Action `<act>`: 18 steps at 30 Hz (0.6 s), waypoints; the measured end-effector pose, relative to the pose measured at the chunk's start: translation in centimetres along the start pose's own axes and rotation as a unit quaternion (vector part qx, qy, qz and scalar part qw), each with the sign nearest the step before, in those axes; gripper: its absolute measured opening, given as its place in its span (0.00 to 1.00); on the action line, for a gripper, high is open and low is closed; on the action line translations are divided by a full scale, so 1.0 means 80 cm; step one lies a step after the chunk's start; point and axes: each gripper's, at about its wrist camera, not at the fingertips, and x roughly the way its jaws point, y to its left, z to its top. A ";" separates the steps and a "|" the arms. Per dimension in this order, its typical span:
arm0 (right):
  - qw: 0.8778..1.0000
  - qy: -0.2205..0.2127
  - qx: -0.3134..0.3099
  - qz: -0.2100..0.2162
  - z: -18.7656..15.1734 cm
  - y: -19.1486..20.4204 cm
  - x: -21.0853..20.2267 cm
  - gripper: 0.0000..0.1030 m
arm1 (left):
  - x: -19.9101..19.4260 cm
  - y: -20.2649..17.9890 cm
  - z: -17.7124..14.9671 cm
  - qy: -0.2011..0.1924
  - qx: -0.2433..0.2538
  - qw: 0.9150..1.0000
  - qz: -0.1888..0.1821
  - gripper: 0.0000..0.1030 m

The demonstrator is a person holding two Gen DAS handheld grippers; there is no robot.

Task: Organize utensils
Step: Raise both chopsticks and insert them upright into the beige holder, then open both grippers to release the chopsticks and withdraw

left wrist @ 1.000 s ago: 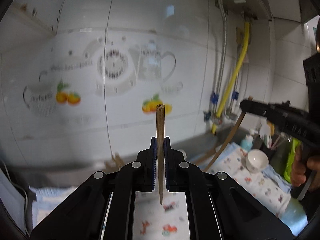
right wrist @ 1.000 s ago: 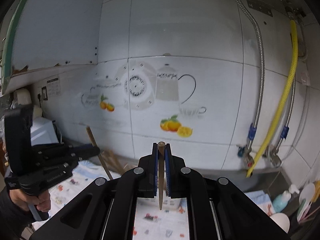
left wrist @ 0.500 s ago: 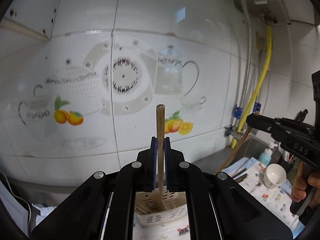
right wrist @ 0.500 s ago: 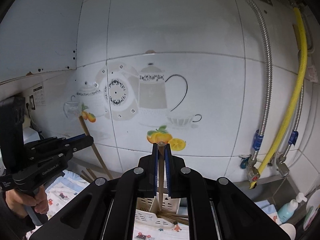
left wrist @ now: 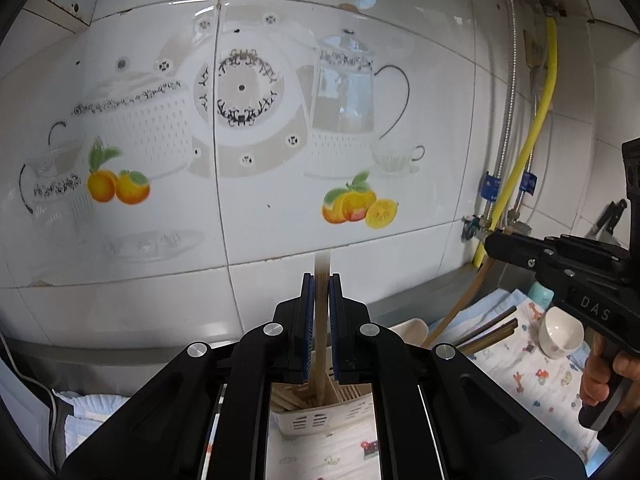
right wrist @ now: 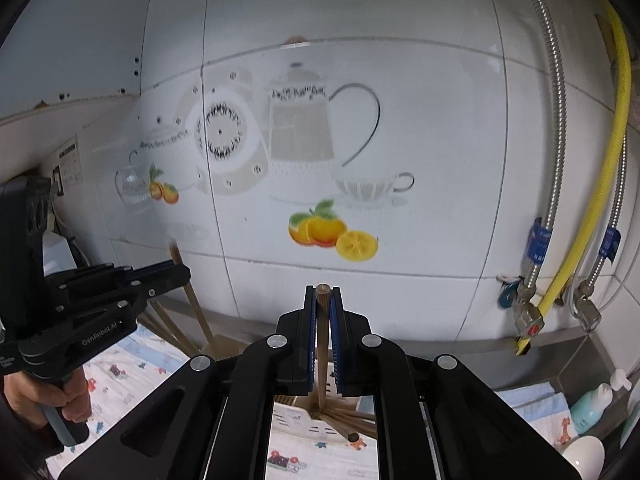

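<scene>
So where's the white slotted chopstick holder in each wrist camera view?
Left wrist: the chopstick holder sits bottom centre, seen between the left gripper arms, below its held chopstick.
Right wrist: the holder is bottom centre, below the right gripper, chopsticks fanning out of it.
Shared landmark: the orange slices on the wall tile.

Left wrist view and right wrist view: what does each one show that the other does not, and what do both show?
Only the left wrist view shows the right gripper from the side and two dark chopsticks on the printed cloth.

Only the right wrist view shows the left gripper from the side and a pump bottle.

Both show a wooden chopstick clamped upright in the gripper, a white slotted utensil holder below, and the yellow hose.
</scene>
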 end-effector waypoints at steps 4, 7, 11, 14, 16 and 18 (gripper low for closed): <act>1.000 -0.002 0.001 -0.002 -0.004 -0.003 -0.005 0.08 | -0.001 0.001 -0.003 0.002 -0.005 1.000 0.002 0.06; 1.000 -0.001 0.002 0.001 -0.006 -0.003 -0.015 0.09 | -0.006 -0.001 -0.004 0.002 -0.003 1.000 0.001 0.07; 1.000 -0.005 0.000 0.003 -0.009 0.000 -0.037 0.15 | -0.022 -0.003 -0.008 0.000 -0.004 1.000 0.001 0.11; 1.000 -0.003 -0.002 0.007 -0.017 0.007 -0.058 0.21 | -0.041 -0.006 -0.015 -0.001 -0.007 1.000 0.000 0.23; 1.000 -0.004 -0.002 0.012 -0.026 0.014 -0.075 0.24 | -0.057 -0.009 -0.024 -0.003 -0.004 1.000 0.001 0.28; 1.000 -0.001 0.000 0.017 -0.036 0.020 -0.090 0.28 | -0.070 -0.012 -0.033 -0.004 -0.003 1.000 0.001 0.35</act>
